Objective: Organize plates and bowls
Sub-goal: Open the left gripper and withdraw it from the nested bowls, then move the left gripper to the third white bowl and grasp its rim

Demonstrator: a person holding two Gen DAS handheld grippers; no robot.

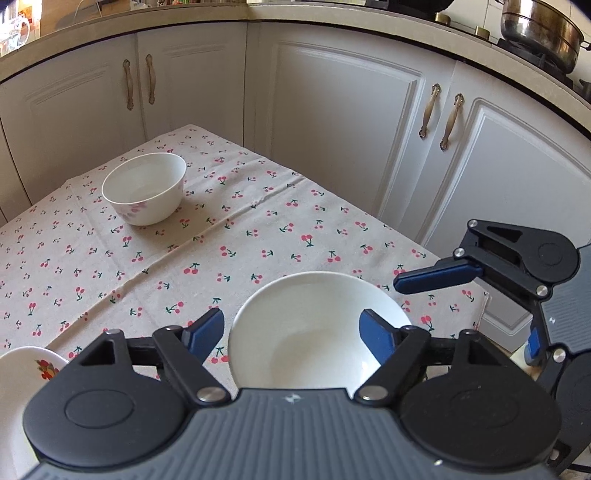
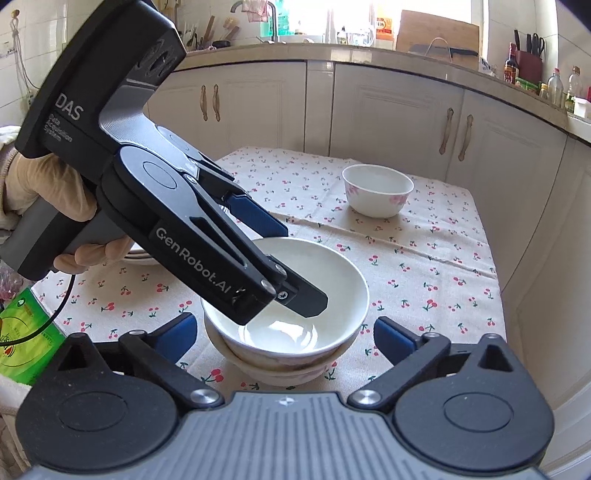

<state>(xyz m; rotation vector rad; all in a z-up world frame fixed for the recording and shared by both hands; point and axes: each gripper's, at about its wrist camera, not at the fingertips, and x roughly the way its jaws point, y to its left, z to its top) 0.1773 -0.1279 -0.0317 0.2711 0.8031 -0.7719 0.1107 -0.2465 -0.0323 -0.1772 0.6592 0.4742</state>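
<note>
A stack of white bowls point(image 2: 295, 354) stands on the cherry-print tablecloth point(image 2: 424, 266) near the front edge; its top bowl also shows in the left wrist view point(image 1: 317, 321). My left gripper point(image 1: 291, 332) is open, one finger point(image 2: 306, 295) inside the top bowl and the other point(image 2: 258, 218) outside its far rim. My right gripper point(image 2: 284, 336) is open and empty, fingers on either side of the stack, just in front of it; it shows at the right of the left wrist view point(image 1: 436, 277). A lone white bowl with pink flowers point(image 2: 376, 192) stands at the far side point(image 1: 146, 188).
A plate with a fruit print point(image 1: 22, 373) lies at the table's left, partly hidden. A green packet point(image 2: 22, 332) lies off the table's left edge. White cabinets point(image 1: 332, 122) surround the table closely. A steel pot point(image 1: 539, 33) sits on the stove.
</note>
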